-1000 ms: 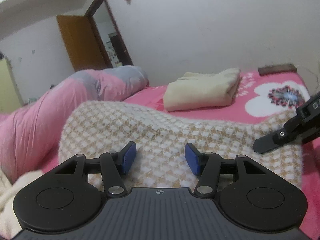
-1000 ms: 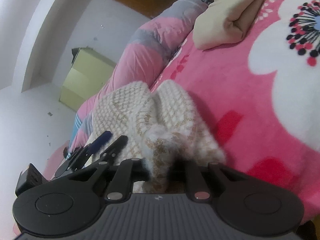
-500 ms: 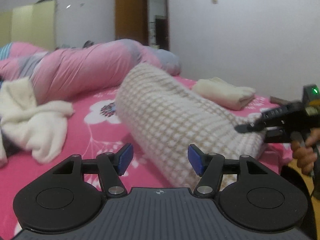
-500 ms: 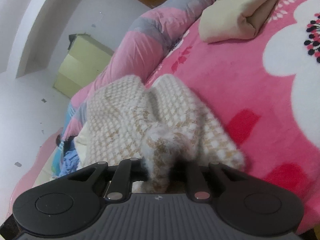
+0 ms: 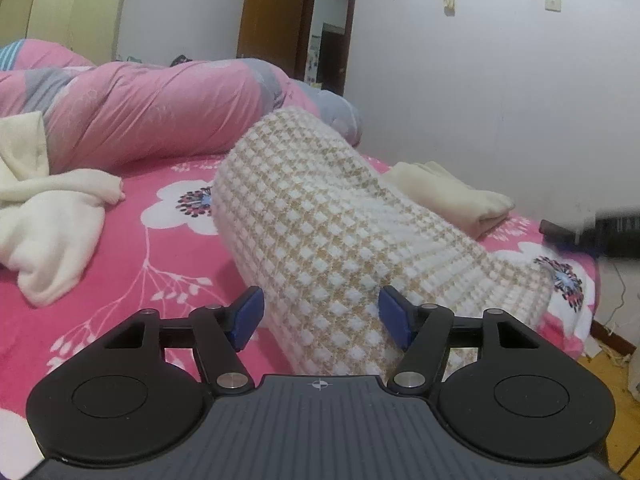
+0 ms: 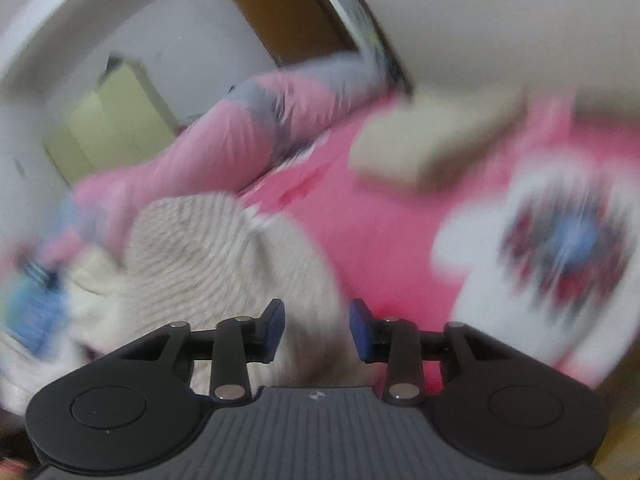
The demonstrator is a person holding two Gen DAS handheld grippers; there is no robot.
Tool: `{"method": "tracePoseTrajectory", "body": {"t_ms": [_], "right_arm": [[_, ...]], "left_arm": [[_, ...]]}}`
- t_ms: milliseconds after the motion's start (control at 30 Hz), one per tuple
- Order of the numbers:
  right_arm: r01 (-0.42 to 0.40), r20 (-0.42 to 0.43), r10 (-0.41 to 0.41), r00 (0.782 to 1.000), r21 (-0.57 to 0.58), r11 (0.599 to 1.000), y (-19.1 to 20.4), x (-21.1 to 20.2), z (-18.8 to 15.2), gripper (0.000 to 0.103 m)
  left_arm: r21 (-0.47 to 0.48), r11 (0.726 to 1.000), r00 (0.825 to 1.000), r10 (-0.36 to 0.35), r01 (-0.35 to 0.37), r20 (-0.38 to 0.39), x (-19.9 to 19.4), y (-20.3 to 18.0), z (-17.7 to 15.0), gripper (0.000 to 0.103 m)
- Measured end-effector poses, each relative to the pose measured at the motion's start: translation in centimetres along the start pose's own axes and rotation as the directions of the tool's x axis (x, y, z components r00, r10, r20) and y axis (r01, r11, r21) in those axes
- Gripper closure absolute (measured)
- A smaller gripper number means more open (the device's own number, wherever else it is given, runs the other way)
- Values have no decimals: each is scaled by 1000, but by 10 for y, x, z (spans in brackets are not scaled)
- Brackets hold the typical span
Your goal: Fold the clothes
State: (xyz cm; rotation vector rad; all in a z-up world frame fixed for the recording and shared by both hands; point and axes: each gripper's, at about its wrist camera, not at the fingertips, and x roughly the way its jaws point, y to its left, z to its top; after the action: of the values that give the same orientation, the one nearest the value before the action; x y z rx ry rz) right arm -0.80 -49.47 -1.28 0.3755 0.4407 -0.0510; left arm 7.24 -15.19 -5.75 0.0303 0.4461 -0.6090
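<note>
Left wrist view shows the checked sweater (image 5: 320,216) lying bundled lengthwise on the pink bed (image 5: 160,256), between the left claw's (image 5: 320,316) released pads; right claw (image 6: 316,330) also released, likely freed for regripping, beside a folded cream garment (image 5: 452,196)

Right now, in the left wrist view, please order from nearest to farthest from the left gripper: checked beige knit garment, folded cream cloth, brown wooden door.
1. Checked beige knit garment, just ahead of the left gripper.
2. Folded cream cloth, right, on the bed.
3. Brown wooden door, far back, upper centre.
</note>
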Motion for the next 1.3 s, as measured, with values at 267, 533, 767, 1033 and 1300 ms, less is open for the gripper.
{"method": "tracePoseTrajectory", "body": {"t_ms": [267,533,767,1033,1300], "right_arm": [[-198,68,248,966,-418,887,139,26,52,77],[-167,-300,-3,954,-539,826,144,165,-9,84],[-253,-184,180,966,-546,799,213,133,59,84],[-237,-345,85,935,-428,872,177,264,11,85],[-323,-338,165,927,-489,811,209,232,19,85]], "left_arm": [[1,1000,1000,2,-2,-4,0,0,-2,38],[-75,997,999,-22,19,-42,11,14,-9,33],[-117,992,998,-43,38,-40,8,22,-14,33],[-134,990,998,-55,51,-22,11,21,-17,33],[-160,986,997,-64,57,-37,5,31,-20,33]]}}
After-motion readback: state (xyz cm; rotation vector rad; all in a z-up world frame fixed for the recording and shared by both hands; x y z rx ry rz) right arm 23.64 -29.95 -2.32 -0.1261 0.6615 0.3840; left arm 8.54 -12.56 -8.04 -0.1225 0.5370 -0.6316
